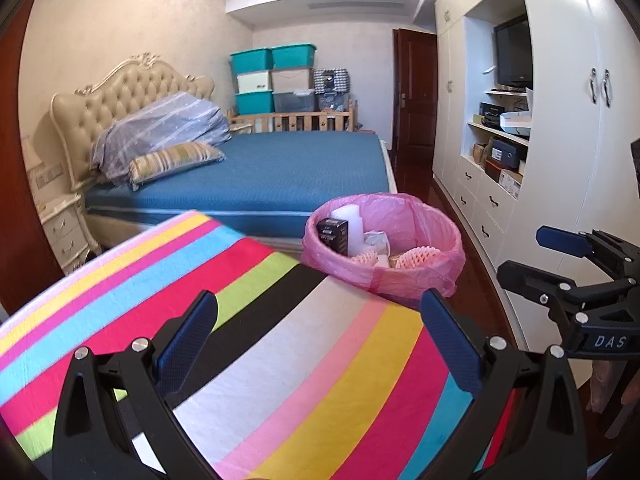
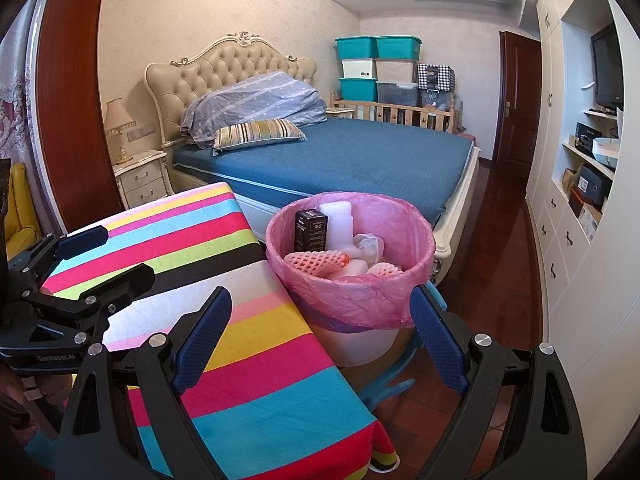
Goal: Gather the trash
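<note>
The left tongs (image 1: 318,344) stand wide apart, their 2 blue pads (image 1: 188,344) facing each other with nothing between them, angled down over the striped surface (image 1: 304,380). The right tongs (image 2: 322,344) are spread just as wide and grip nothing, tilted down likewise. Each pair shows at the edge of the other's view, side by side and apart. Fingertips of a hand (image 2: 16,392) show behind the left tongs' black frame.

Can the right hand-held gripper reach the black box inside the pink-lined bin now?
Probably yes. The right hand-held gripper is open, and the black box stands upright near the top of the bin, with nothing covering it.
</note>
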Motion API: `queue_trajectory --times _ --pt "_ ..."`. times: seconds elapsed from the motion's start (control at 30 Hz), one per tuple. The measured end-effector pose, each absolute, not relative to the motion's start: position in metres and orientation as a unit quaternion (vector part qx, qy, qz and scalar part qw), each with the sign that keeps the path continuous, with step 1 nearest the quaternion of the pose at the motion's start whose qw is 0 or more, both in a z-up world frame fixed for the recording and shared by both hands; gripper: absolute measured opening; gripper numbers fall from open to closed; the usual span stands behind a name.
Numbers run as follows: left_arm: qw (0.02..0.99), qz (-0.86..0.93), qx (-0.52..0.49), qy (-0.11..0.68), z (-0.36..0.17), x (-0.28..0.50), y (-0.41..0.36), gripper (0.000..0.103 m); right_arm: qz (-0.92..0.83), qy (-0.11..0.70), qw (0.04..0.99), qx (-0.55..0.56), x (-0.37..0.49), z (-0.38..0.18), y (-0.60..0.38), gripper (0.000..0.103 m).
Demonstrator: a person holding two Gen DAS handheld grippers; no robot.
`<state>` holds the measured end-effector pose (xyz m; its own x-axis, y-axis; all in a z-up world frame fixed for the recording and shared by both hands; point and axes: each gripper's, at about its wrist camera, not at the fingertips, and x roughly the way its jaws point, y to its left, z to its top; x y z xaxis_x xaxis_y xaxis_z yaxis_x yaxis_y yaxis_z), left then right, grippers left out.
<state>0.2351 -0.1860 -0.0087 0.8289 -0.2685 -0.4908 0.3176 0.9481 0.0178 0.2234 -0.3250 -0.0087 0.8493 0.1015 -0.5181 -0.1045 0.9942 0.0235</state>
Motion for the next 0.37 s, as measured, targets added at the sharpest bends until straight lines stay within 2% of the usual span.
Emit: queue_trajectory --times 0.37 --pt "0.96 -0.084 0.031 0.266 -0.006 0.229 -0.131 0.098 0.074 0.274 0.959 -0.012 0.223 -0.009 -0.302 0.085"
